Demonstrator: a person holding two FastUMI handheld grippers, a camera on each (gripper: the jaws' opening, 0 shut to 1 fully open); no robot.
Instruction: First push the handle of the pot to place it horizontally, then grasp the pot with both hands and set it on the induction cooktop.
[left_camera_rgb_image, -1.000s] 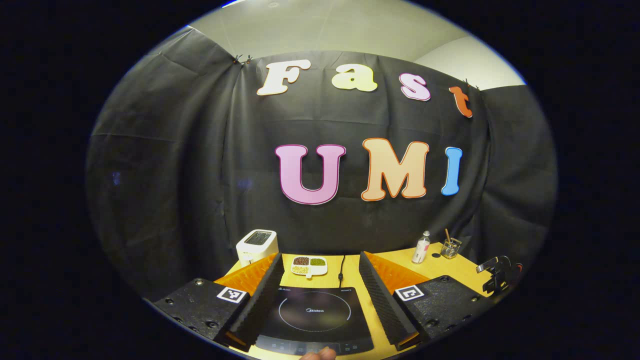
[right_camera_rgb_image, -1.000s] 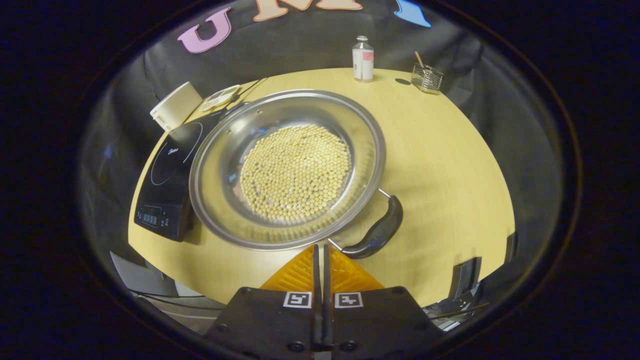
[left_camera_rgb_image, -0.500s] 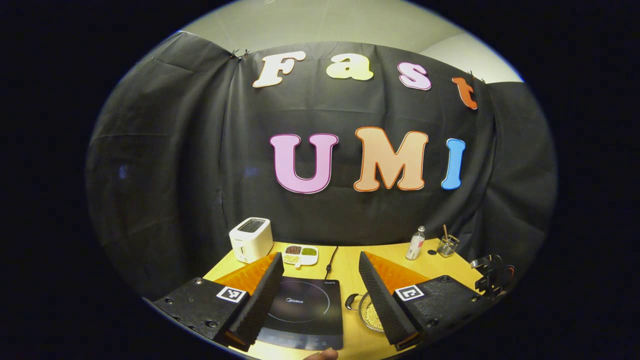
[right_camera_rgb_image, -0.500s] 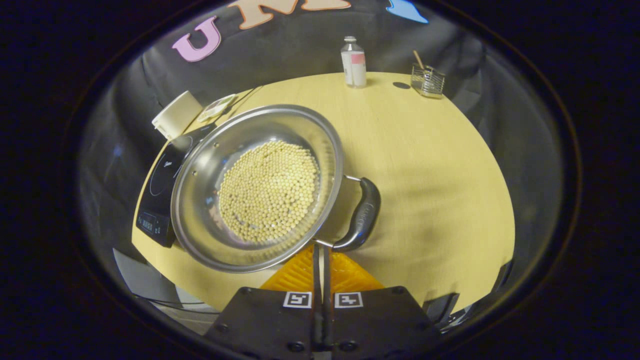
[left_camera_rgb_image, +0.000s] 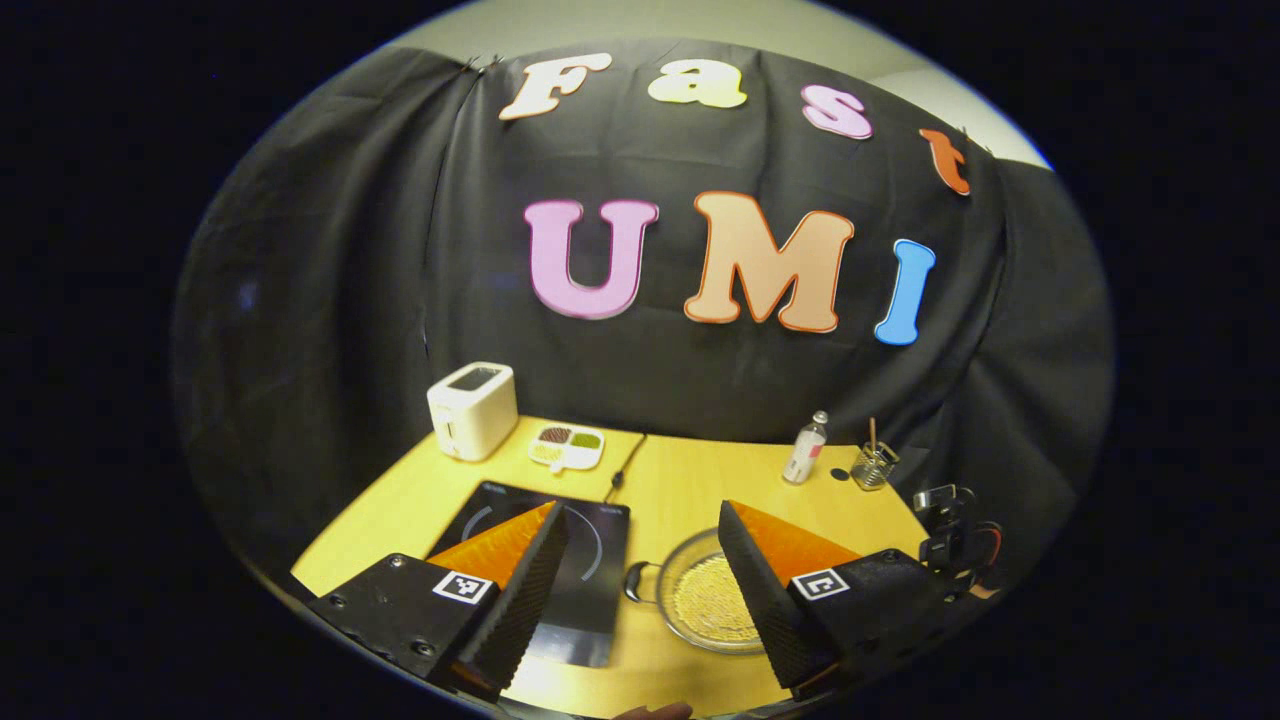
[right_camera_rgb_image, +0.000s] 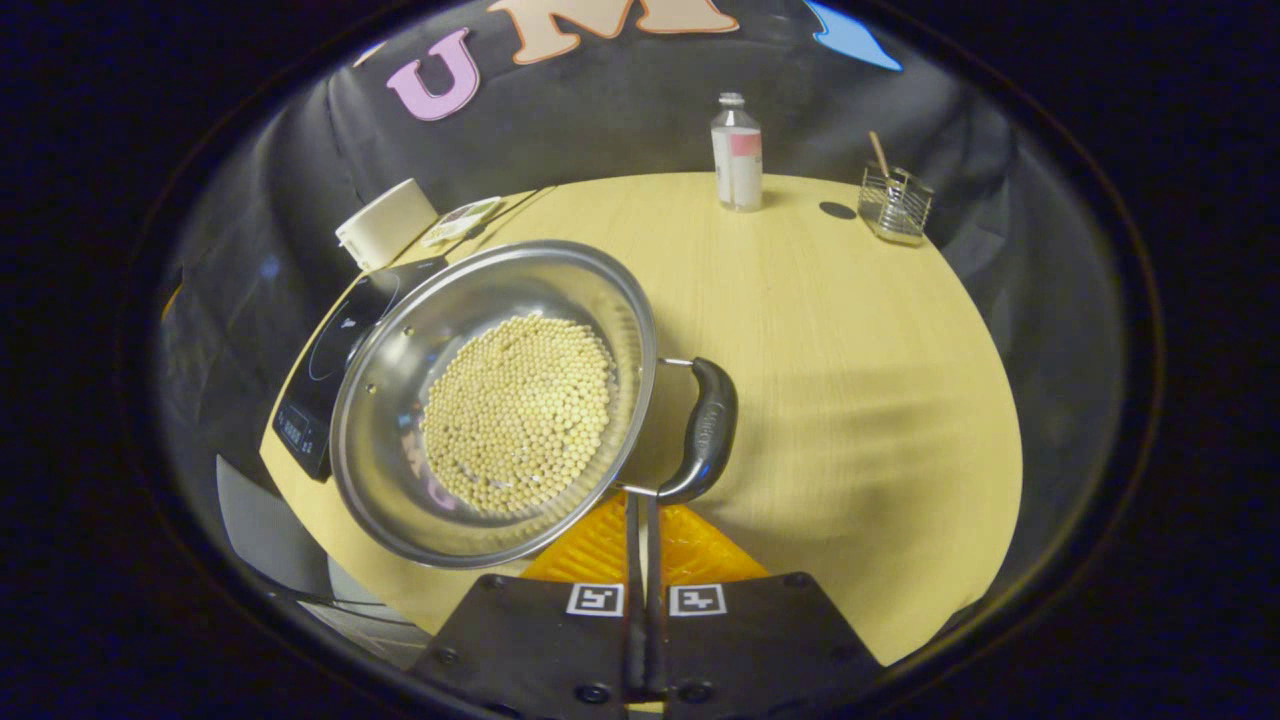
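The pot (right_camera_rgb_image: 495, 400) is sitting on the table (right_camera_rgb_image: 850, 330) just right of the cooktop (right_camera_rgb_image: 330, 350), its steel bowl holding a layer of pale beans (right_camera_rgb_image: 520, 412); in the right gripper view its rim is covering part of the cooktop's near edge, so whether the two are touching is hard to say. Its right handle (right_camera_rgb_image: 705, 430) is lying level beside the rim, and the right gripper (right_camera_rgb_image: 641, 520) is sitting with fingers pressed together, tips right at the handle's near end and the pot's lower rim; whether they are touching it is hidden. In the left gripper view the left gripper (left_camera_rgb_image: 640, 540) is hanging spread wide above the table, one finger crossing the cooktop (left_camera_rgb_image: 590, 560), the other cutting off the right side of the pot (left_camera_rgb_image: 700, 600), whose left handle (left_camera_rgb_image: 633, 582) is showing between them. At the table's back are sitting a toaster (left_camera_rgb_image: 472, 410), a divided dish (left_camera_rgb_image: 566, 445), a bottle (right_camera_rgb_image: 737, 165) and a wire holder (right_camera_rgb_image: 896, 203); a fingertip (left_camera_rgb_image: 655, 712) is peeking at the bottom edge, mostly cut off
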